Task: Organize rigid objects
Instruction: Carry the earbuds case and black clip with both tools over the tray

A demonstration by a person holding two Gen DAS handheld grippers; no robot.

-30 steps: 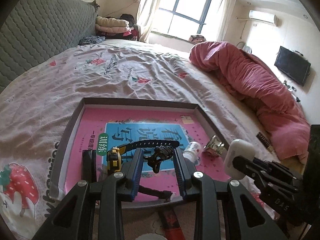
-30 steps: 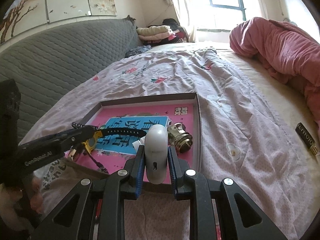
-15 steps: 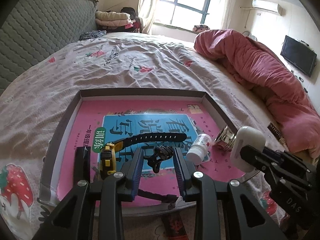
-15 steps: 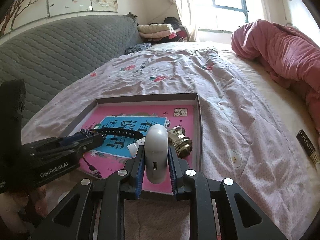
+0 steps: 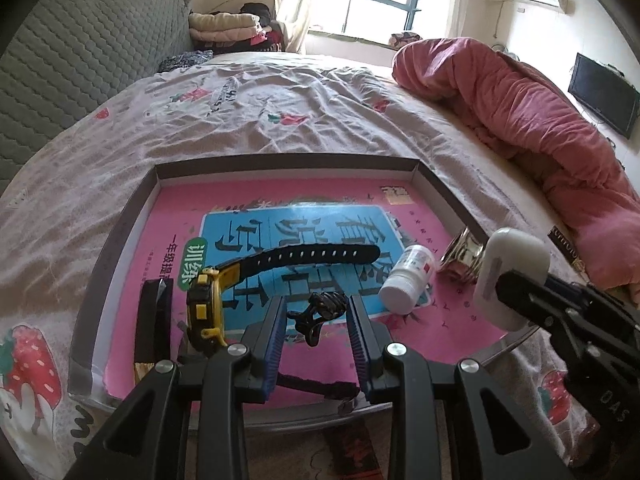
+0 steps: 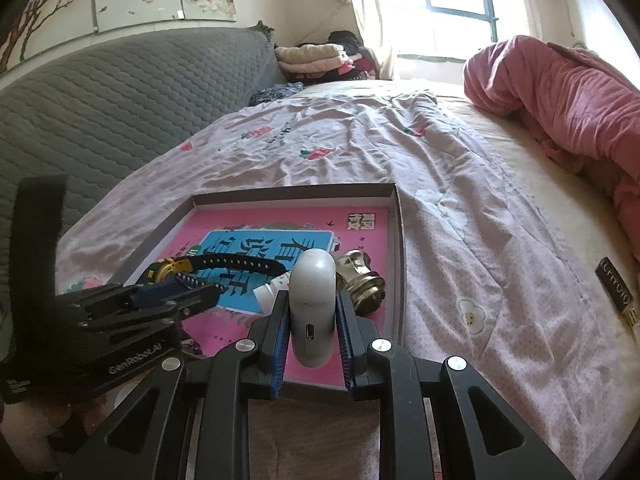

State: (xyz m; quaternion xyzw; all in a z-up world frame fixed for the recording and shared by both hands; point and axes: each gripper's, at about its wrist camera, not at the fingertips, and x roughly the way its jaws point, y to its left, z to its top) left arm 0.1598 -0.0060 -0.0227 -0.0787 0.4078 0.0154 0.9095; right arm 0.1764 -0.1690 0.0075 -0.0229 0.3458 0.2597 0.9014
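Clamped on the white case [image 6: 313, 304], my right gripper [image 6: 312, 312] holds it above the tray's [image 5: 120, 232] near edge for dropping in; my left gripper [image 5: 318, 320] stands parted around the black clip [image 5: 320, 312] inside the tray.

The left tool [image 5: 316, 322] dips lower and closer over the shallow grey-rimmed tray [image 5: 120, 232], its jaws now framing the small black clip [image 5: 320, 310] on the pink book.

The far half of the shallow tray [image 5: 280, 168] lies bare. Its near half is crowded by the yellow-and-black watch [image 5: 224, 292], white bottle [image 5: 408, 280] and brass piece [image 5: 464, 256], apparently touching the right wall. Bedsheet [image 6: 460, 240] right of the tray is open.
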